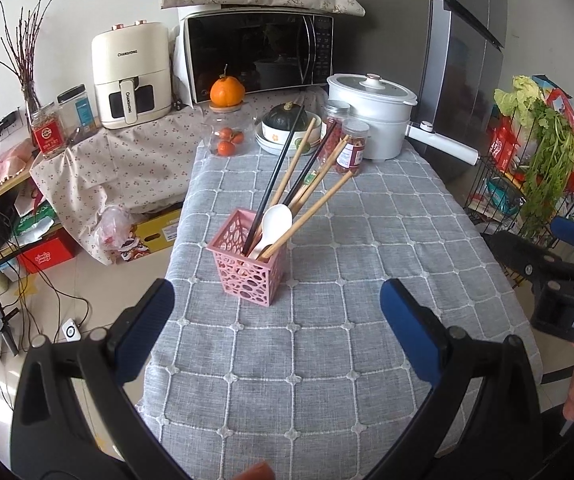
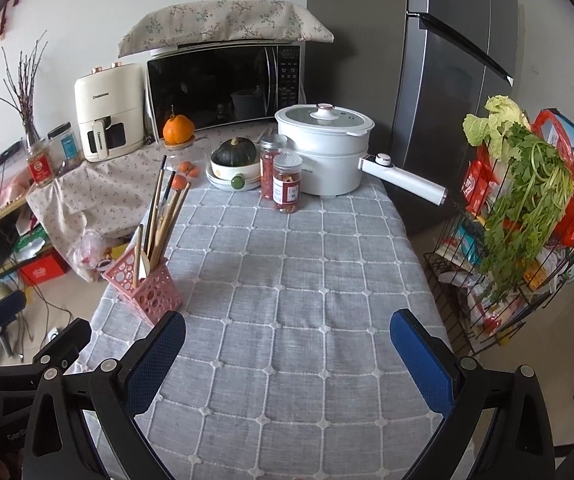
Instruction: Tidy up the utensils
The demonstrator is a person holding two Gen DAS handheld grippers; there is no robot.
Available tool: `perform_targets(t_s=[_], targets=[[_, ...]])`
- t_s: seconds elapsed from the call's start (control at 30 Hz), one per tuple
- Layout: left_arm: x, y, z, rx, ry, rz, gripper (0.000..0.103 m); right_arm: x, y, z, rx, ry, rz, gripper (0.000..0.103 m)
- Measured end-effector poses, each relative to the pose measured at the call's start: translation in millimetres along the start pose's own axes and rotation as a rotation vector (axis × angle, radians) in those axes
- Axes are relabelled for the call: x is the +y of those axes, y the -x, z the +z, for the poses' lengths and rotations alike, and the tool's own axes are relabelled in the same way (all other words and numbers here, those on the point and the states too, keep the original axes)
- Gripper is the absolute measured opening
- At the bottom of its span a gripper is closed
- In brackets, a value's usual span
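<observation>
With both hand-held grippers, left (image 1: 277, 320) and right (image 2: 287, 350), open and empty, keep them clear of the pink holder (image 1: 247, 268) at 12 o'clock of the left one, since its chopsticks (image 1: 307, 184) lean and tip easily.

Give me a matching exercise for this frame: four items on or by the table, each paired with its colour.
Items:
1. utensil basket
2. spoon
3. squash
4. cooking pot

Colours:
A. dark green
B. white with a long handle
C. pink
D. white, standing in the basket

Pairs: 1-C, 2-D, 3-A, 4-B
</observation>
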State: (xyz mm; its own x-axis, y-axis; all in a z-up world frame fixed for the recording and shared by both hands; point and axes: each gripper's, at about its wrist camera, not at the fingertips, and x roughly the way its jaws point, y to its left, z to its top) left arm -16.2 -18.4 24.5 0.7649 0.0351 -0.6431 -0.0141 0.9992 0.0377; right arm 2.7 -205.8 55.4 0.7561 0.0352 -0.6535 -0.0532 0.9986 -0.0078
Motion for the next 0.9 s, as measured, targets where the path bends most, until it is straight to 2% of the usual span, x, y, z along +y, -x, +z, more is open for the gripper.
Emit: perform_targets(t_s=[0.9], targets=[[-0.7,-0.9,-0.2,0.003,-0.006,-0.003,0.102,-1.1,-5.6,-4.9,0.022,0.004,0.008,0.103]])
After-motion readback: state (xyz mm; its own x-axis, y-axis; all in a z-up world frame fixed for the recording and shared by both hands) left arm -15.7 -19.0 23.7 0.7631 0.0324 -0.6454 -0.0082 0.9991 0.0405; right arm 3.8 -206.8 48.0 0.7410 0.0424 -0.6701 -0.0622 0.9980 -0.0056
